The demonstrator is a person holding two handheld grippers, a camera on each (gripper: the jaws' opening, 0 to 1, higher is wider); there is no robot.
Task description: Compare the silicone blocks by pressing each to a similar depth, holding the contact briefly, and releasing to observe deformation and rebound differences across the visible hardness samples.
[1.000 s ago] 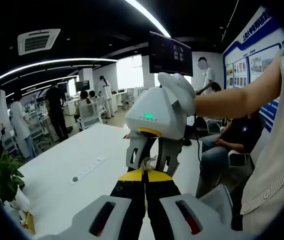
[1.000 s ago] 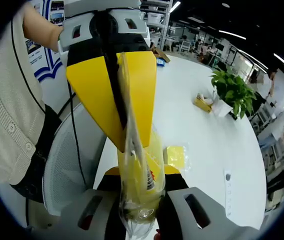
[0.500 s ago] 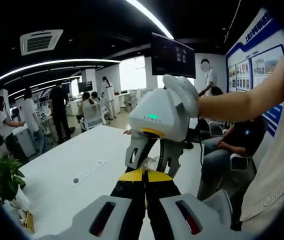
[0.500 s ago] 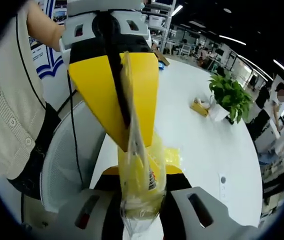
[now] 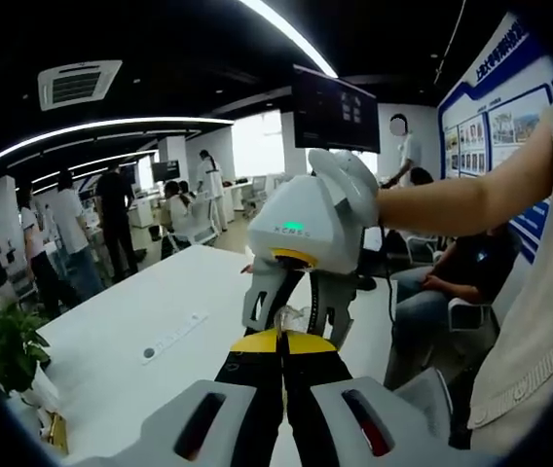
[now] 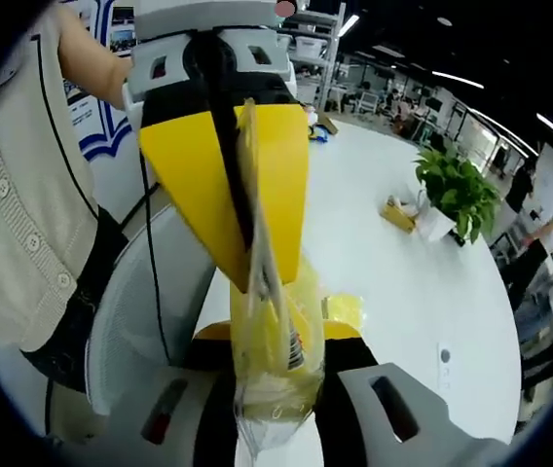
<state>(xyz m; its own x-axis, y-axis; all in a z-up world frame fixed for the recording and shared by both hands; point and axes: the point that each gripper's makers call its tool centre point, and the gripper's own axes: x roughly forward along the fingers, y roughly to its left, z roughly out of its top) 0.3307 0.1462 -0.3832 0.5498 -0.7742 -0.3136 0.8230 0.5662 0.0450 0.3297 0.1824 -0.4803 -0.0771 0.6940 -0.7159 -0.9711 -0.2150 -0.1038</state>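
Both grippers meet above the white table (image 5: 111, 341): the left gripper (image 6: 247, 277), yellow jaws pressed together, pinches the top of a clear bag (image 6: 272, 331) holding yellow silicone blocks. At right, the right gripper (image 5: 291, 326) clamps the same bag's lower part.

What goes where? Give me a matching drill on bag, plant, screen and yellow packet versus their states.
1 bag
2 plant
3 screen
4 yellow packet

a lies flat on the table
b hangs overhead
c pinched by left hand-held gripper and right hand-held gripper
d stands upright on the table

Pairs: 1-c, 2-d, 3-b, 4-a
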